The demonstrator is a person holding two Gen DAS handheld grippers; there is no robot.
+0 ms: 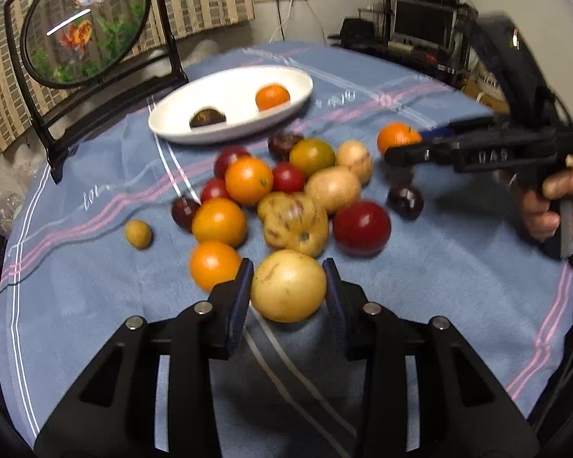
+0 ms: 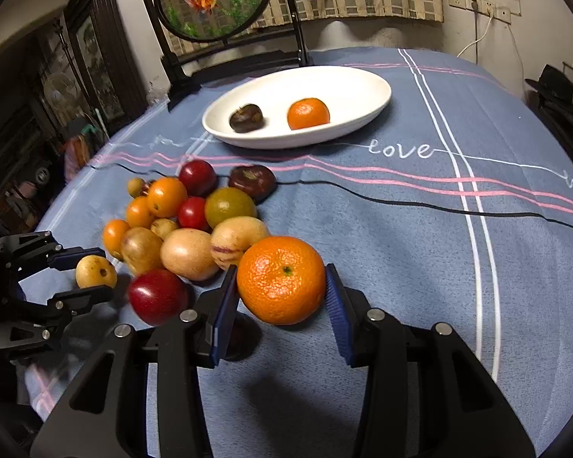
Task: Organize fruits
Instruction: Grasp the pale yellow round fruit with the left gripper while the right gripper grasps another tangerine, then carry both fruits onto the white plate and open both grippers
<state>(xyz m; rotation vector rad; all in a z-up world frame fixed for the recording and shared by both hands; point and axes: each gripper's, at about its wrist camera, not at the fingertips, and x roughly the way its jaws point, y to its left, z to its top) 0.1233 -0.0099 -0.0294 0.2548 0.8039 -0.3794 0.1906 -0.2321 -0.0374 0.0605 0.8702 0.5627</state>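
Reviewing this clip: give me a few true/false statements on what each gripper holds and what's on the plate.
1. The left gripper holds a yellow fruit. True.
2. The right gripper is empty. False: its fingers bracket an orange.
3. The white plate holds two fruits. True: a small orange and a dark fruit.
4. The plate sits on bare wood. False: it rests on a blue tablecloth.

Left gripper [image 1: 288, 290] clamps a yellow fruit [image 1: 288, 286] at bottom centre. Fruit pile [image 1: 286, 194] mid-frame on blue cloth [image 1: 458, 286]. White dish [image 1: 195, 112] above it holds an orange [image 1: 272, 96] and a dark fruit [image 1: 207, 118]. Right gripper [image 1: 397, 152] at right edge grips a second orange [image 1: 397, 137].
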